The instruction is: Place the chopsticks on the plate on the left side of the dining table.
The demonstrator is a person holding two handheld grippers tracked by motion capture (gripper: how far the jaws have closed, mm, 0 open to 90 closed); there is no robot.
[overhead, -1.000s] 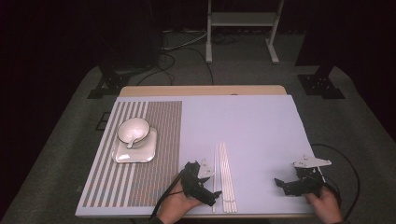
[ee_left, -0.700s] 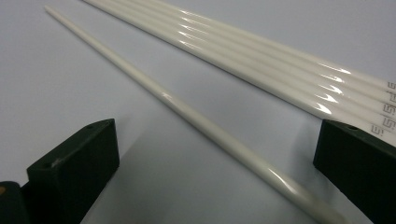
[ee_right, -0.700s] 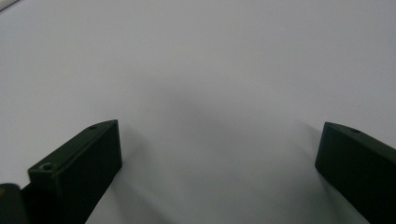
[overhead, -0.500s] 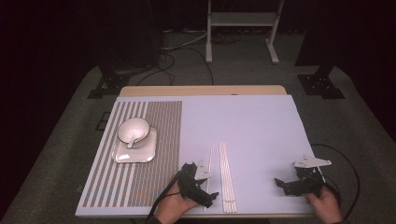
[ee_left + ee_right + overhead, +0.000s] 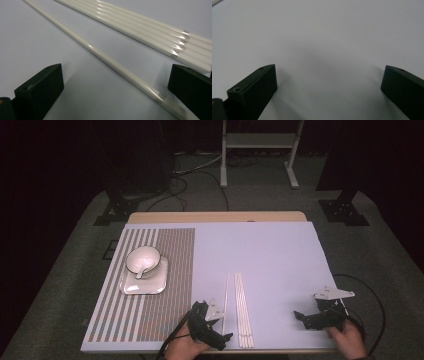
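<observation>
Lying alone on the lilac mat (image 5: 280,265): single white chopstick (image 5: 107,61), just beside the chopstick bundle (image 5: 150,32), between wide-spread left gripper (image 5: 116,82) jaws. Risking rolling away, or nudging the bundle while closing. Idling wide: right gripper (image 5: 329,82).

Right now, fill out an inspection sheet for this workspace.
Surface: pale mat, striped placemat at left.
Job's things: single chopstick apart from bundled chopsticks.
Clutter: bowl with spoon on square plate.
Grippers: left hand-held gripper open, jaws astride the single chopstick; right hand-held gripper open over bare mat.
Cables: black cable loops off right gripper.
Surroundings: dark carpet, metal stand behind.
</observation>
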